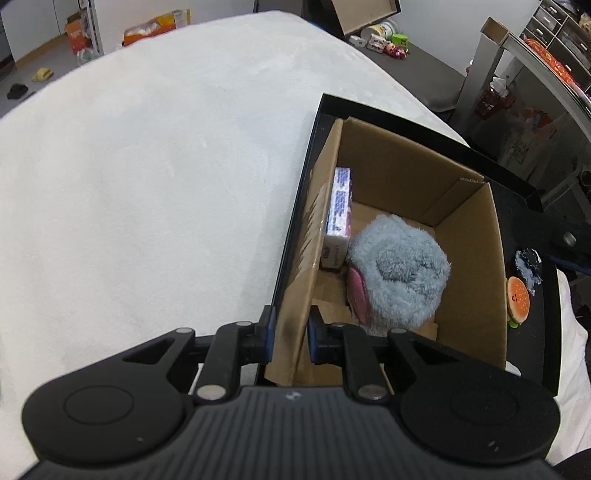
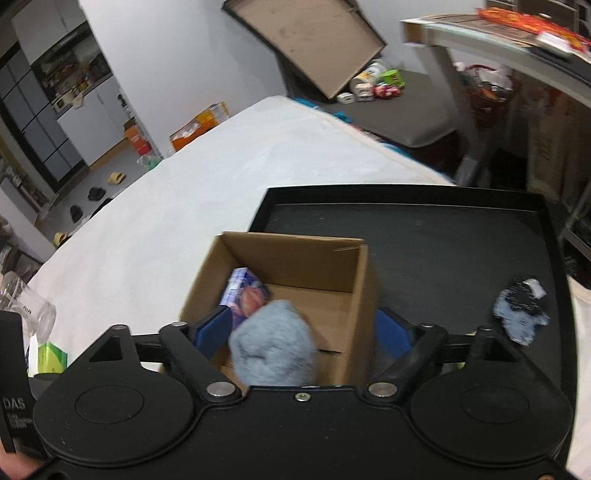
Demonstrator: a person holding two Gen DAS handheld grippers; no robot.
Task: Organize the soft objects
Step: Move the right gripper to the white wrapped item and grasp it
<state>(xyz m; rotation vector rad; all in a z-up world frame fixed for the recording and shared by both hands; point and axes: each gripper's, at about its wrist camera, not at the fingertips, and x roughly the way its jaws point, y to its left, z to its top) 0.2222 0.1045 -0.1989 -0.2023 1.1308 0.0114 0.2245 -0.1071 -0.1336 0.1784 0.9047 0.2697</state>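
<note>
A cardboard box (image 1: 465, 236) stands in a black tray (image 1: 517, 184) on a white table. Inside lie a fluffy grey-blue plush (image 1: 399, 273) and a purple-and-white packet (image 1: 338, 214). My left gripper (image 1: 290, 332) is shut on the box's left wall. In the right wrist view my right gripper (image 2: 303, 332) is open wide above the box (image 2: 295, 258), with the plush (image 2: 273, 343) between and below its fingers, apart from them. A dark blue patterned sock (image 2: 521, 310) lies on the tray (image 2: 443, 236) to the right. A burger-shaped toy (image 1: 517, 299) lies beside the sock (image 1: 530, 267).
A clear glass jar (image 2: 26, 306) and a green carton (image 2: 51, 356) sit at the table's left edge. Boxes, slippers and toys lie on the floor beyond the table. A desk (image 2: 480, 33) stands at the right.
</note>
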